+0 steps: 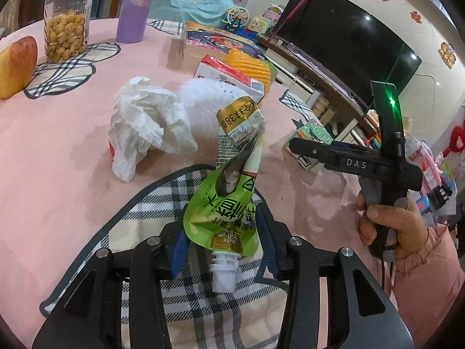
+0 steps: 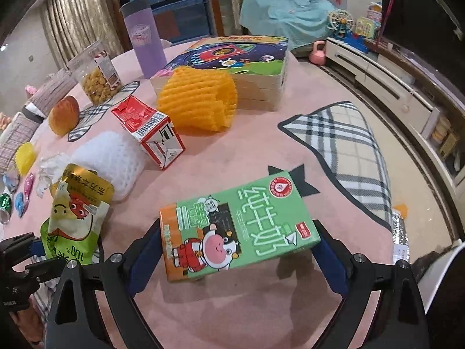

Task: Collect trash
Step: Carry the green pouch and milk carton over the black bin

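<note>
Between the left gripper's [image 1: 223,247] blue pads, a crumpled green spouted juice pouch [image 1: 223,203] is sitting, loosely pinched. At twelve o'clock of the right gripper [image 2: 238,250], its wide-open jaws are flanking a green cardboard milk carton [image 2: 241,224]; all the litter is still lying uncollected.

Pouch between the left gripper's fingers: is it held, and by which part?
Yes: the left gripper pinches the pouch by its sides, just above the white spout.

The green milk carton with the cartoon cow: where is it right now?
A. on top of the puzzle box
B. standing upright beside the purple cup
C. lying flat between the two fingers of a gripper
C: the green milk carton lies flat on the pink tablecloth between the right gripper fingers.
</note>
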### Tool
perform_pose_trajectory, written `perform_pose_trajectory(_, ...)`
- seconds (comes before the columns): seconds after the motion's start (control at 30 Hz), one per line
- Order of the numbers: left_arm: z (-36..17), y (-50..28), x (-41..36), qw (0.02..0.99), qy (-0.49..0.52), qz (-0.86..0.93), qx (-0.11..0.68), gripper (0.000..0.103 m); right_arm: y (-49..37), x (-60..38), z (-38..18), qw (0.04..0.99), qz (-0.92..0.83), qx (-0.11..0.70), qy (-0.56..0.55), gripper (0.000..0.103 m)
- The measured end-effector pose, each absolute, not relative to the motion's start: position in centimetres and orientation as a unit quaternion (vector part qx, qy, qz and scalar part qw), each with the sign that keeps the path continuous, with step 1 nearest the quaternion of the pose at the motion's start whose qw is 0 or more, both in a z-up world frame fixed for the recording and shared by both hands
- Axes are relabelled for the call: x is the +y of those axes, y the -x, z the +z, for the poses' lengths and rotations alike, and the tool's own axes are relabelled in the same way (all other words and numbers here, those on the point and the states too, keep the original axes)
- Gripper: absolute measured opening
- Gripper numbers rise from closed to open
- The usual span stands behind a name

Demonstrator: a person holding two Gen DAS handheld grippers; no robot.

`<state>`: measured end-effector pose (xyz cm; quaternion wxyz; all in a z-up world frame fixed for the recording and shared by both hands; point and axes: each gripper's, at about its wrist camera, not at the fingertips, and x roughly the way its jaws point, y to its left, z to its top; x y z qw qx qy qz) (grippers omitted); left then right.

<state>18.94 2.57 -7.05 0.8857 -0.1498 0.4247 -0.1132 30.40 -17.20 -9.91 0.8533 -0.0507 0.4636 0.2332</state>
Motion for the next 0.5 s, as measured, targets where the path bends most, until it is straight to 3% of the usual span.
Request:
perform_pose_trajectory(0.07,-7.1,-18.9,2.5,0.886,0.148,-0.117,0.423,0.041,-30.5,-17.7,-9.9,0.856,0.228,0.462,0.033,0.094)
perform_pose_trajectory(0.17,-7.0,-18.9,2.3,0.887,0.142,-0.126,0.420,0.030,-30.1,-18.4,-9.8,0.861,0.218,0.459,0.013,0.094)
perform_pose_trajectory(0.5,-5.8,-17.9,1.0,0.894,0.130,-0.143,0.404,0.025,-25.0,-21.5,-7.9,0.876,0.199,0.435,-0.062,0.094)
